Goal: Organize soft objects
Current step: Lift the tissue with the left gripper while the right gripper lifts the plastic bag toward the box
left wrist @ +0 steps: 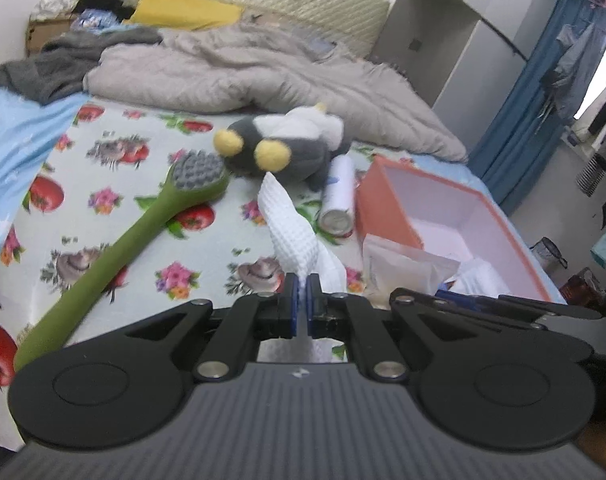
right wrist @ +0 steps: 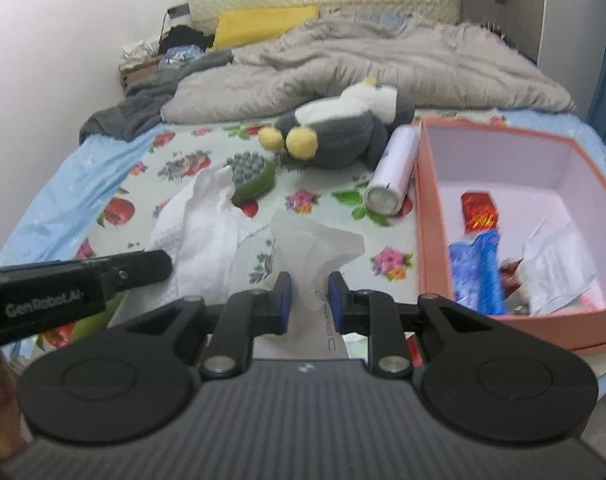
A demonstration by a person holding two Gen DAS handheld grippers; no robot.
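My left gripper is shut on a white waffle cloth and holds it above the floral bedsheet; the cloth also shows in the right wrist view. My right gripper is shut on a translucent tissue pack just left of the pink box. The pack also shows in the left wrist view. A grey and white plush toy with yellow feet lies farther back; it also shows in the right wrist view.
A green long-handled brush lies at the left. A white spray can lies beside the pink box, which holds a blue pack, a red packet and paper. A grey quilt covers the back of the bed.
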